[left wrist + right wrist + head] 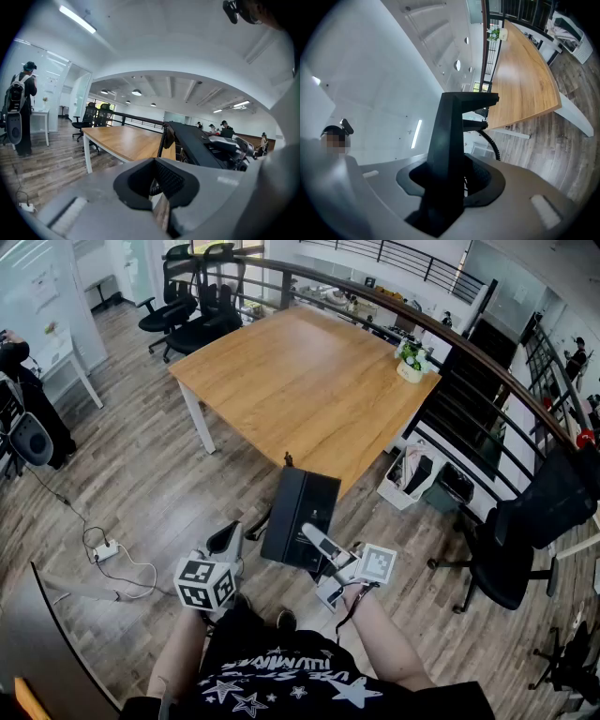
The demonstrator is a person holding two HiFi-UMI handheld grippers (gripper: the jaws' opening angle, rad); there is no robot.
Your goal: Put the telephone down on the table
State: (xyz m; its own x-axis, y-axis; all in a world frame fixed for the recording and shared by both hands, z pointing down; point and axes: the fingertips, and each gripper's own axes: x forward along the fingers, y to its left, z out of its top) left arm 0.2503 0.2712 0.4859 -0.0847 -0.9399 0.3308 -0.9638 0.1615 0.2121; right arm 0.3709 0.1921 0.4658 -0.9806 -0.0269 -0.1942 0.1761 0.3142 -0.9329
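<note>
Currently in the carry phase: the telephone [300, 517] is not yet over the surface [300, 381]. The right hand-held gripper [316, 540] clamps the black telephone body by one edge. In the right gripper view the slab stands up out of the jaws that pinch it, and the coiled cord [492, 142] trails off to the right. The telephone sits at lower centre of the head view, in the air above the wood floor, short of the surface's near corner. The left hand-held gripper [225, 542], lower left of centre, has its jaws drawn together on nothing and is apart from the telephone.

Judgement on the step:
- Carry the telephone forward past the near edge before lowering it.
- Aim for bare wood mid-surface, well away from the potted plant [411, 362] at the upper right corner.
- Level the body so its flat underside meets the wood all at once.
- Watch the cord, which could snag on the edge.
- Release only once the weight rests. The free left one could steady the body if it tips.
</note>
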